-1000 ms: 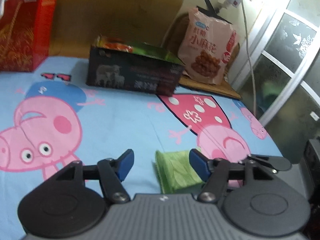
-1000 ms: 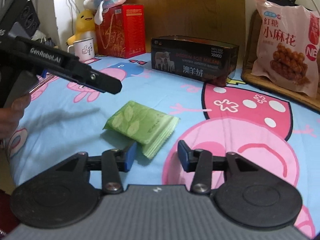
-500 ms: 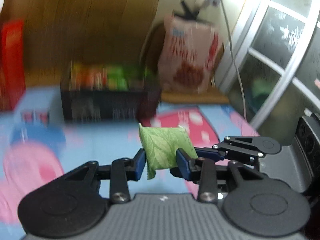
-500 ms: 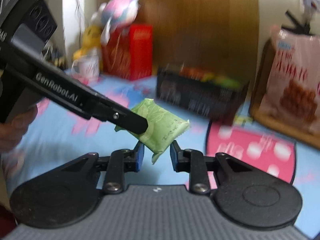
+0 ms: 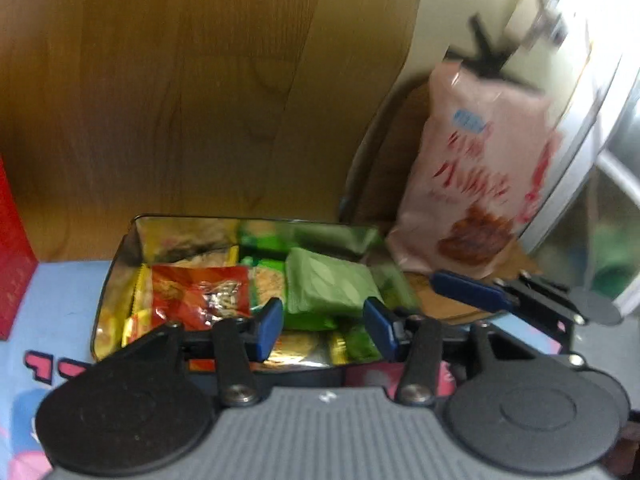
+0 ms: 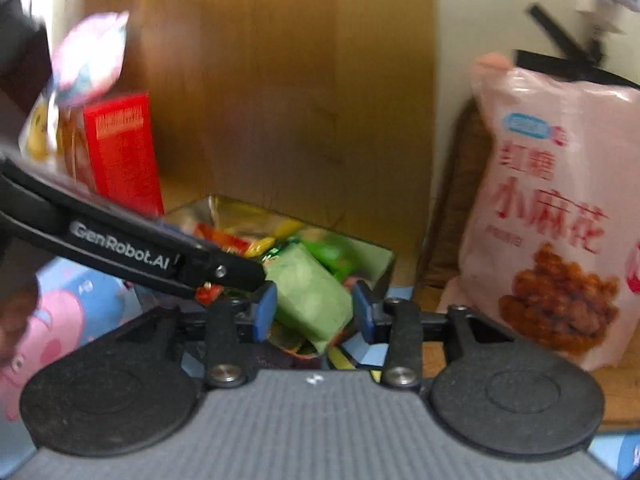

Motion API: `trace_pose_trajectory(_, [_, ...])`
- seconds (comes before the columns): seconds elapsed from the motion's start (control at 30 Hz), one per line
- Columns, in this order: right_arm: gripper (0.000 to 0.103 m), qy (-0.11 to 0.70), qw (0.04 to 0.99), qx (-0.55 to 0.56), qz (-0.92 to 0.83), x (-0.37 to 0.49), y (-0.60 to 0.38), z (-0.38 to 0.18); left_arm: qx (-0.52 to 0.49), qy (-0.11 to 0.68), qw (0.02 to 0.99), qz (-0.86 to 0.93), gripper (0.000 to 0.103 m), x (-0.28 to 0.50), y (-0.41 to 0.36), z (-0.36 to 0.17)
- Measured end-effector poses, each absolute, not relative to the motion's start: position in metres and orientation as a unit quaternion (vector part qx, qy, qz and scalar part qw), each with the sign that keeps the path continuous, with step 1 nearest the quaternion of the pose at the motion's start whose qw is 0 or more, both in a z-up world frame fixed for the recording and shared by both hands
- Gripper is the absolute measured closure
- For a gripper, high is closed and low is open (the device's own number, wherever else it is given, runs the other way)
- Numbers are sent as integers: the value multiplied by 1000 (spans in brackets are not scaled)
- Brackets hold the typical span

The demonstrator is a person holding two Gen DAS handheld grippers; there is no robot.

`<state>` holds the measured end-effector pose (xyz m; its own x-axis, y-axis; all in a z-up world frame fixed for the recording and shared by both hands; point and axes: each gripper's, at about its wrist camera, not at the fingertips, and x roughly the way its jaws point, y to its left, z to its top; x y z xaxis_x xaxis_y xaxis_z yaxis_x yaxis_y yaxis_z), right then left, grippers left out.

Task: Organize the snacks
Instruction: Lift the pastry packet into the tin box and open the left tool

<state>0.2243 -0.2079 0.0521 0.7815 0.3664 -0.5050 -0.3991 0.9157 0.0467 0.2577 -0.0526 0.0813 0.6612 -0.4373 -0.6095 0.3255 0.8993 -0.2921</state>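
Both grippers, left (image 5: 324, 326) and right (image 6: 314, 316), jaws just opening, pads off green packet (image 5: 330, 286), so released. Packet lies in box (image 5: 120, 256) atop other snacks, carried two-handed probably cause floppy.

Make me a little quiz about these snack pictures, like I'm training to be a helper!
1. True or false: the green leaf-print plastic packet is over the open black rectangular box of snacks.
2. Which stands right of the box in the left wrist view? A: red carton. B: pink snack bag. C: mug.
3. What colour are the pads of the left gripper?
Key: 1 true; 2 B; 3 blue.
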Motion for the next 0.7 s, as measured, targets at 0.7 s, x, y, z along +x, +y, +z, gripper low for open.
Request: trace_pose_trajectory(0.7, [49, 287, 951, 95, -63, -78, -236, 24, -72, 284, 920, -260, 33, 120, -89, 27])
